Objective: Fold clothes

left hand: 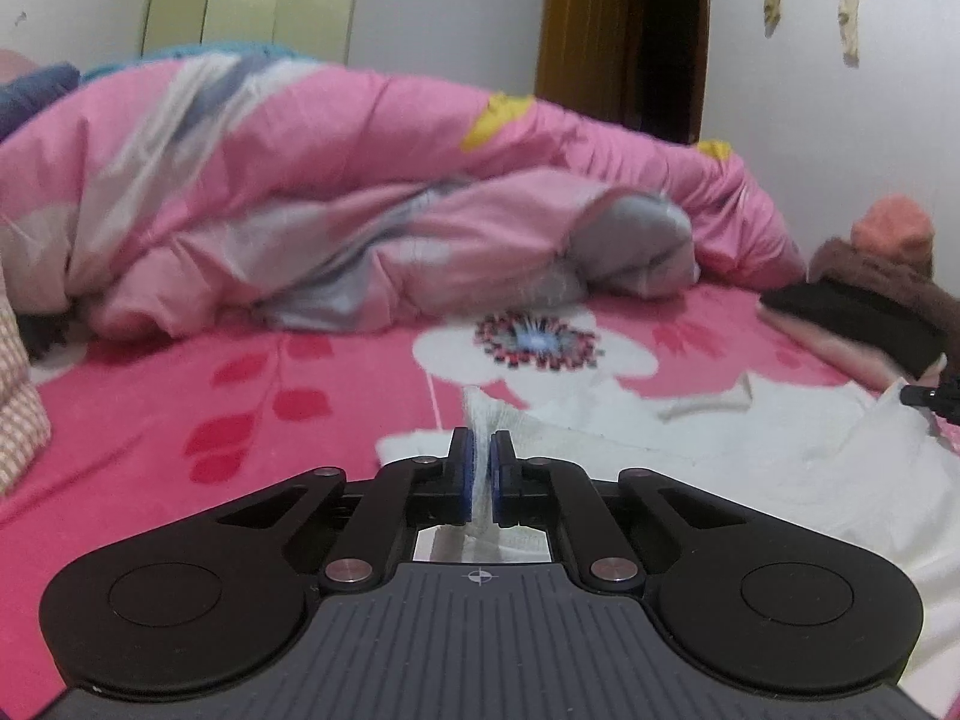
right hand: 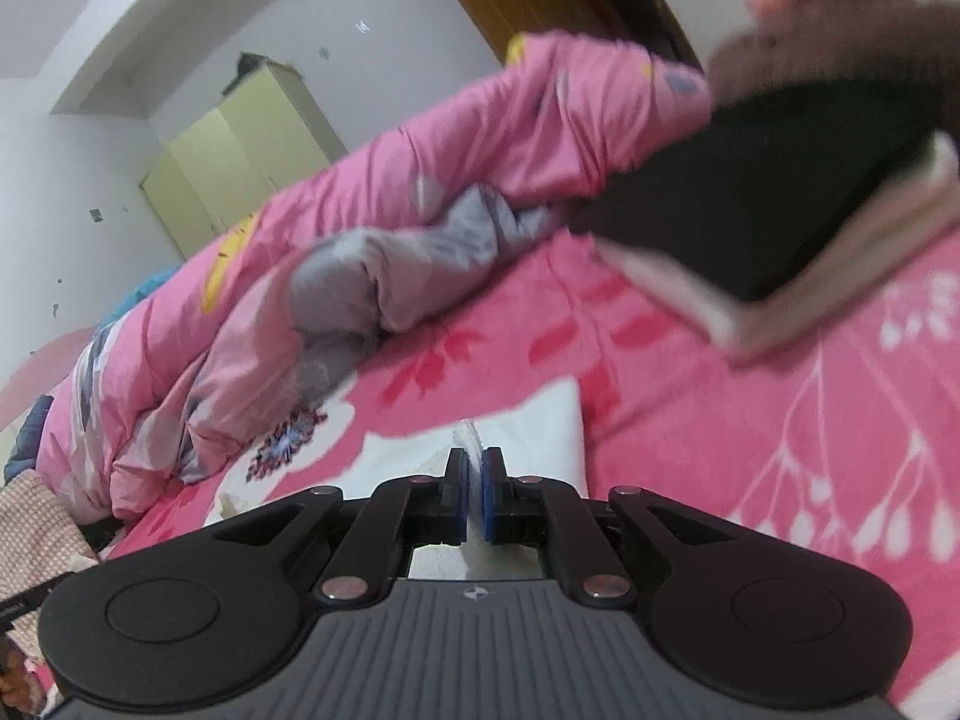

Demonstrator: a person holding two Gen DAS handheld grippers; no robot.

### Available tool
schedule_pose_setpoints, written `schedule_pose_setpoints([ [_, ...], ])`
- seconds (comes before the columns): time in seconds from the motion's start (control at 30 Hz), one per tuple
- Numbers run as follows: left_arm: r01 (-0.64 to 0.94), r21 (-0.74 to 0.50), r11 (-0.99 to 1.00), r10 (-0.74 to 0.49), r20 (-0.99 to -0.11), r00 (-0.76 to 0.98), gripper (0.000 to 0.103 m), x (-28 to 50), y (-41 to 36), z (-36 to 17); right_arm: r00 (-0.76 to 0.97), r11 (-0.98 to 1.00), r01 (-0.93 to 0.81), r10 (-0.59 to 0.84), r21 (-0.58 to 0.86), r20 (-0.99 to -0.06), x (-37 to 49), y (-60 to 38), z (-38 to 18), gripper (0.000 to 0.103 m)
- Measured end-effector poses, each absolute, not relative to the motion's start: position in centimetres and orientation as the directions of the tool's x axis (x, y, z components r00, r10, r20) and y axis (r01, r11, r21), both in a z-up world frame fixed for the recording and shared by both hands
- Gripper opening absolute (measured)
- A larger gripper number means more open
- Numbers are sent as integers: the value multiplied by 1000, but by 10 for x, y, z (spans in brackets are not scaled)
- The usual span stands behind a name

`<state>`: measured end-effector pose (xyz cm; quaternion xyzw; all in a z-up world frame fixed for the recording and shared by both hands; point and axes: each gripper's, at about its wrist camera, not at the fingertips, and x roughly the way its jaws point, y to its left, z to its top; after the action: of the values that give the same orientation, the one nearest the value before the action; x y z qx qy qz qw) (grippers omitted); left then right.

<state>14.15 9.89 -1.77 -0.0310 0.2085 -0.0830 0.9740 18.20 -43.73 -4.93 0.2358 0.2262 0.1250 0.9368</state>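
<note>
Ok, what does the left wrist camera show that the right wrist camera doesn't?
Only the left wrist view: the white garment spread wide toward the right, the other tool's black tip at the right edge, and the open dark doorway.

Only the right wrist view: a close look at the folded black garment on its stack, and white leaf patterns on the sheet.

Both: each tool, left and right, shut on white fabric; the pink floral bedsheet; the crumpled pink quilt; the pale yellow-green wardrobe.

White knit garment [left hand: 690, 450] lies spread on the pink flowered bedspread, two edges pinched up
</note>
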Motion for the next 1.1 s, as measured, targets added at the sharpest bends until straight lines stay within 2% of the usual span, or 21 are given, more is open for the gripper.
schedule_pose_setpoints([
  [0.3, 163, -133, 978, -197, -316, 928, 4, 137, 103, -1, 913, 884, -148, 295, 444, -283, 177, -437, -2, 3],
  [0.43, 157, -129, 979, -190, -300, 935, 4, 150, 106, 2, 917, 892, -147, 285, 427, -279, 193, -438, 12, 3],
  [0.7, 140, -145, 980, -177, -292, 940, 4, 188, 108, -9, 901, 911, -129, 272, 391, -338, 257, -428, 8, 3],
  [0.93, 106, -139, 985, -152, -376, 914, 4, 220, 108, -39, 870, 919, -84, 256, 385, -422, 300, -423, -16, 3],
  [1.1, 101, -155, 983, -152, -363, 919, 4, 225, 110, -38, 865, 915, -77, 258, 395, -430, 313, -423, -14, 3],
])
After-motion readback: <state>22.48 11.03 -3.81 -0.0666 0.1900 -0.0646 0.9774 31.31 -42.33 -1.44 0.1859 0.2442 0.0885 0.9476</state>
